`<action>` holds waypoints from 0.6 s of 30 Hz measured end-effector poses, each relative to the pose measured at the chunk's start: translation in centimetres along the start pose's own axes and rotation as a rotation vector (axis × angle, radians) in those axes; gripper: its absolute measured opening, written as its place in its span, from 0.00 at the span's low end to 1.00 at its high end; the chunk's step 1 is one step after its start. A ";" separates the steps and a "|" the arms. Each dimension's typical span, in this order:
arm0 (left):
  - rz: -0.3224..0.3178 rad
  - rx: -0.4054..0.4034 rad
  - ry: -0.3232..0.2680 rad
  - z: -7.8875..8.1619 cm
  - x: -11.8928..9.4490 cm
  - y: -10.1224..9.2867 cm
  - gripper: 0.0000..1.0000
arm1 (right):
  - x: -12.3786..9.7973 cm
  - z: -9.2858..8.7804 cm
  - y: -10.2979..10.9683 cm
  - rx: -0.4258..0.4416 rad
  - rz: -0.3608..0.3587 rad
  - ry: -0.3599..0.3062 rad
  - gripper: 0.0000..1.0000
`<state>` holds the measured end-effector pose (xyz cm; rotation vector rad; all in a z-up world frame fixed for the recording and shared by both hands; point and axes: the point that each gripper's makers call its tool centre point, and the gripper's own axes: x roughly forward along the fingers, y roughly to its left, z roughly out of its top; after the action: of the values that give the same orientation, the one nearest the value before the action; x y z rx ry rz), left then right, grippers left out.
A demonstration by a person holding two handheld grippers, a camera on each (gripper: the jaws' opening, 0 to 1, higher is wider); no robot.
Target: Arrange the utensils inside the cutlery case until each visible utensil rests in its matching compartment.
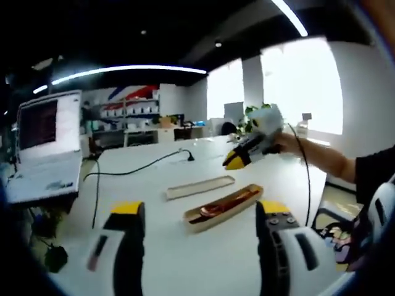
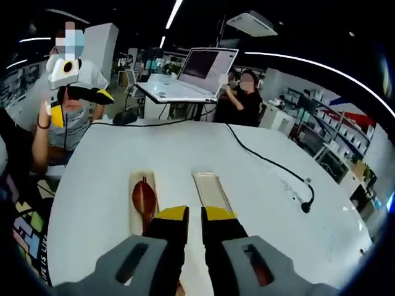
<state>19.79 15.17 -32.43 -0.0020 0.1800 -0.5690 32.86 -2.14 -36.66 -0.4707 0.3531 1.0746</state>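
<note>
Right gripper (image 2: 194,217) low over table (image 2: 259,191)

Black cable (image 2: 265,159) across open table (image 2: 185,151).

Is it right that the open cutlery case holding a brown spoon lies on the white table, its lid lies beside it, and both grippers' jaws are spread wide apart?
Not quite. Only the left gripper has its jaws spread wide, seen in the left gripper view. In the right gripper view, the right gripper has its jaws nearly together. The rest holds: the cutlery case with the brown spoon lies on the white table, its lid beside it.
</note>
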 end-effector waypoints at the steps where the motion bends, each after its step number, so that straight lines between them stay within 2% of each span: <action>1: -0.010 -0.004 -0.019 0.2 0.3 -0.1 0.76 | -0.6 -0.4 -0.4 0.027 -0.013 -0.013 0.08; 6: -0.061 -0.083 -0.093 1.1 1.5 -0.8 0.75 | -2.9 -3.2 -2.3 0.085 -0.079 -0.037 0.11; 8: -0.090 -0.119 -0.107 1.3 1.9 -1.1 0.68 | -3.4 -4.2 -2.6 0.101 -0.086 -0.039 0.11; 11: -0.133 -0.186 -0.137 2.0 2.6 -1.3 0.68 | -3.9 -5.6 -2.9 0.124 -0.086 -0.022 0.11; 14: -0.125 -0.255 -0.182 3.1 3.7 -0.7 0.68 | -4.7 -7.0 -3.4 0.124 -0.095 0.012 0.11; 18: -0.170 -0.387 -0.168 4.2 6.3 -0.4 0.71 | -5.3 -8.1 -3.5 0.101 -0.098 0.025 0.12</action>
<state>25.51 11.27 -29.34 -0.4428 0.1250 -0.6931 33.30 -11.79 -40.19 -0.4073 0.4008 0.9512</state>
